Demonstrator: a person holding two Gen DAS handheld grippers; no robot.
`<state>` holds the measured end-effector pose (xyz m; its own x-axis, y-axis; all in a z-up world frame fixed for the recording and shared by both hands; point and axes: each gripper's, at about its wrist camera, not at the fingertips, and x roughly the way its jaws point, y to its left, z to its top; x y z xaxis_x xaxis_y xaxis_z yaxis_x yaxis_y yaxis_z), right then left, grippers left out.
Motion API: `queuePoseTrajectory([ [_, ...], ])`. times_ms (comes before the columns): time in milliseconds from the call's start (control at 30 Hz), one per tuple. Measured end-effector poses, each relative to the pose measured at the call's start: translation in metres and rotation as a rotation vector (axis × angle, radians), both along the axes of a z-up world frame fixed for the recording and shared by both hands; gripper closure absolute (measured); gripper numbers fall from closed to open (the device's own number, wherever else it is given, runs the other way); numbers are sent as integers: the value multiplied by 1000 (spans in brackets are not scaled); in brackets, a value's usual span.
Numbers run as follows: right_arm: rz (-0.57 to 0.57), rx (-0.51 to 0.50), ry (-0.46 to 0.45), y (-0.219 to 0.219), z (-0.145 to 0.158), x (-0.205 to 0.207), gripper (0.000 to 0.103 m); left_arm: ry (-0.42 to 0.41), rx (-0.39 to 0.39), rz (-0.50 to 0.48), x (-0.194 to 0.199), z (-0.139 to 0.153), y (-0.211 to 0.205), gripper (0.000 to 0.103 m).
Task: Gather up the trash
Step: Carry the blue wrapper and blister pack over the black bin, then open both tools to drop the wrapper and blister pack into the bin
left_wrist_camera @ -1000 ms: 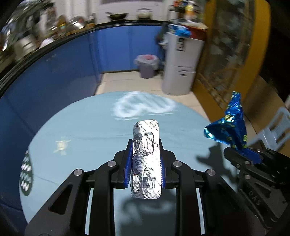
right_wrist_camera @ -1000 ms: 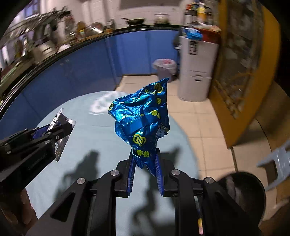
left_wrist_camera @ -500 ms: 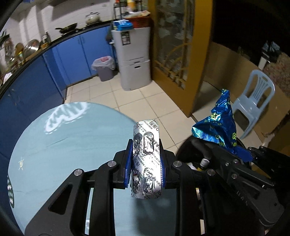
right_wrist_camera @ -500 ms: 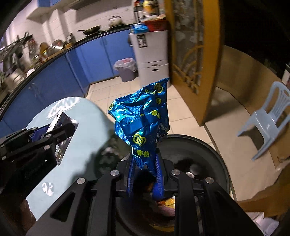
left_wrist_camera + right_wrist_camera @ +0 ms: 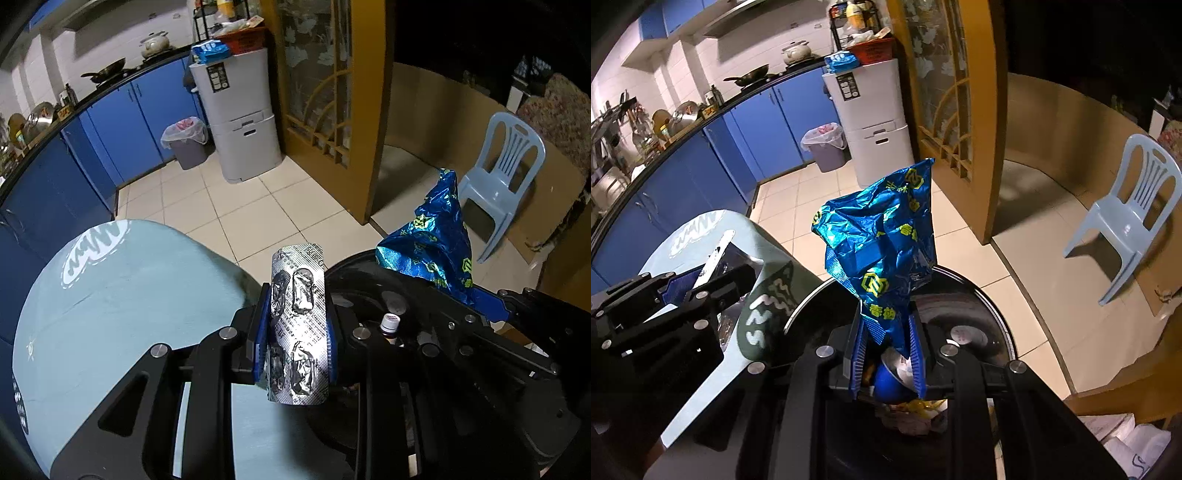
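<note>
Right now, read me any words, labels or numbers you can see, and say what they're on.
Blue wrapper: yellow Chinese characters and hexagon logos, too creased to read.
Blister pack: fine print on the foil, too small to read.
White cabinet: black label, blurred.
Nothing else shows text.

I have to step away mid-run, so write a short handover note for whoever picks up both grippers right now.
Left gripper: shut on the silver blister pack, at the table edge beside the black trash bin.
Right gripper: shut on the blue foil wrapper, directly above the bin's opening.
Done: both pieces picked up and brought to the bin, which already holds other trash.
Left: open the right gripper to drop the wrapper, shift the left one over the opening, release the pack.
</note>
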<state>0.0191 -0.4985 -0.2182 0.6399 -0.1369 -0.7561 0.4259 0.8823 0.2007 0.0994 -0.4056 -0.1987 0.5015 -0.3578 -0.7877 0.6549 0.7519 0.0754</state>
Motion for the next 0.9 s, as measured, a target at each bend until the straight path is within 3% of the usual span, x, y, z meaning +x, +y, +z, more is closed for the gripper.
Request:
queuePoseTrajectory([
  [400, -30, 26, 17, -19, -12, -7, 82, 33, 29, -32, -9, -9, -21, 75],
  [433, -31, 29, 18, -20, -13, -7, 82, 34, 34, -28, -9, -9, -22, 63],
  [467, -33, 34, 19, -21, -14, -7, 82, 32, 39, -15, -8, -10, -22, 38],
  [567, -55, 50, 21, -28, -16, -11, 82, 22, 4, 36, 0, -6, -12, 9],
  [900, -56, 41, 41, -24, -19, -6, 80, -20, 16, 129, 12, -4, 7, 7],
])
